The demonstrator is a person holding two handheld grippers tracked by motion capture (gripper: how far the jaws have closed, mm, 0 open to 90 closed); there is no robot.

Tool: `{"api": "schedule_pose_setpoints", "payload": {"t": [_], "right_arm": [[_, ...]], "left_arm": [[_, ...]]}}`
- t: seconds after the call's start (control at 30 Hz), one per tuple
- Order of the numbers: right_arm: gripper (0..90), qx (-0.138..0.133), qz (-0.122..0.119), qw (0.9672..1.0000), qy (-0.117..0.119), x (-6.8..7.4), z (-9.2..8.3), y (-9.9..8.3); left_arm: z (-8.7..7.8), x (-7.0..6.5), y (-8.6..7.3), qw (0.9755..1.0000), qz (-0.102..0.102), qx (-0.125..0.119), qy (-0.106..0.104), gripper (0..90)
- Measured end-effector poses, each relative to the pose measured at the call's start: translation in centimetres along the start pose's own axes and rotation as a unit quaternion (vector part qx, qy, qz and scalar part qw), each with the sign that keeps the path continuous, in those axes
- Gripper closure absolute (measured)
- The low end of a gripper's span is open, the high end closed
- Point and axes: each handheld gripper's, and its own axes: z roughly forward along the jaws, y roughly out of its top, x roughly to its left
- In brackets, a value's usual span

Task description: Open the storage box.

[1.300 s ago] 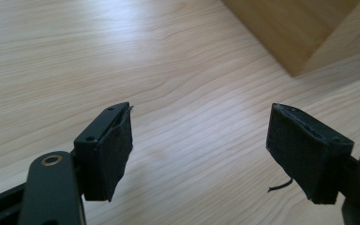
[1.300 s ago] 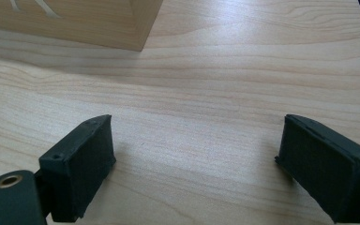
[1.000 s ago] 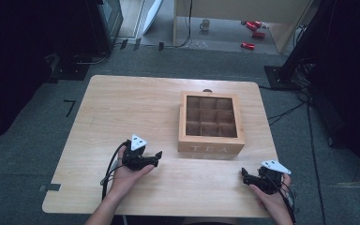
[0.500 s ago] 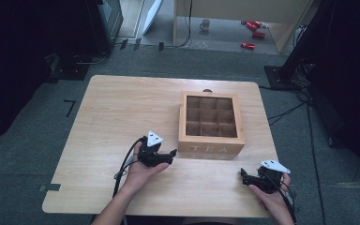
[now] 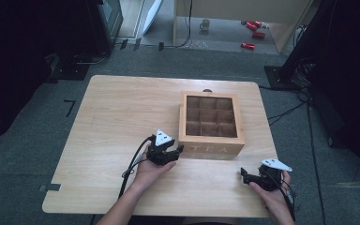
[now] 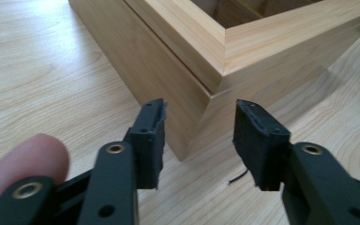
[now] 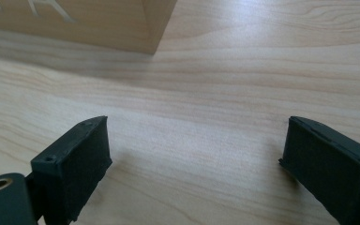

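One tea box point(image 5: 210, 123) on a pale wooden counter point(image 5: 122, 112), grey floor around.
Left hand-held gripper point(image 5: 176, 152), jaws just narrowed, seemingly grips nothing at the box's corner; right hand-held gripper point(image 5: 244, 176) gapes wide, empty.

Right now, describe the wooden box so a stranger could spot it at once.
On the pale wooden table, look right of centre. There stands the square wooden box, its top showing a three-by-three grid of compartments. The letters TEA on its near side mark it, and the left gripper points at its near left corner.

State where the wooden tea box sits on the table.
In the high view, the wooden tea box sits right of the table's centre, its near-left corner by the left hand-held gripper.
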Motion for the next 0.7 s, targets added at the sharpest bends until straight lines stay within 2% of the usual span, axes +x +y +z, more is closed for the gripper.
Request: {"api": "schedule_pose_setpoints", "payload": {"t": [0.07, 0.13, 0.2, 0.37, 0.47, 0.7], "right_arm": [[12.1, -0.004, 0.010, 0.9999, 0.005, 0.0, 0.0, 0.2], [13.1, -0.010, 0.016, 0.9998, 0.008, 0.1, -0.1, 0.5], [13.6, -0.017, 0.019, 0.9996, 0.012, 0.2, -0.3, 0.8], [17.7, -0.037, 0.025, 0.9989, 0.017, 0.5, -0.8, 1.9], [20.4, -0.051, 0.037, 0.9976, 0.029, 0.6, -1.2, 2.8], [24.7, -0.060, 0.027, 0.9969, 0.042, 1.1, -1.2, 4.4]], "left_arm": [[0.1, 0.1, 0.1, 0.9999, -0.008, -0.003, -0.011, 60.1], [0.1, 0.1, 0.1, 0.9997, -0.009, -0.007, -0.022, 63.5], [0.1, 0.0, 0.2, 0.9998, -0.007, -0.007, -0.019, 64.4], [-0.4, 0.4, 0.3, 0.9992, -0.010, -0.019, -0.035, 68.2], [-0.5, 0.5, 0.5, 0.9993, -0.007, -0.014, -0.035, 70.4], [-0.5, 0.4, 0.7, 0.9994, -0.002, -0.009, -0.033, 71.0]]}}
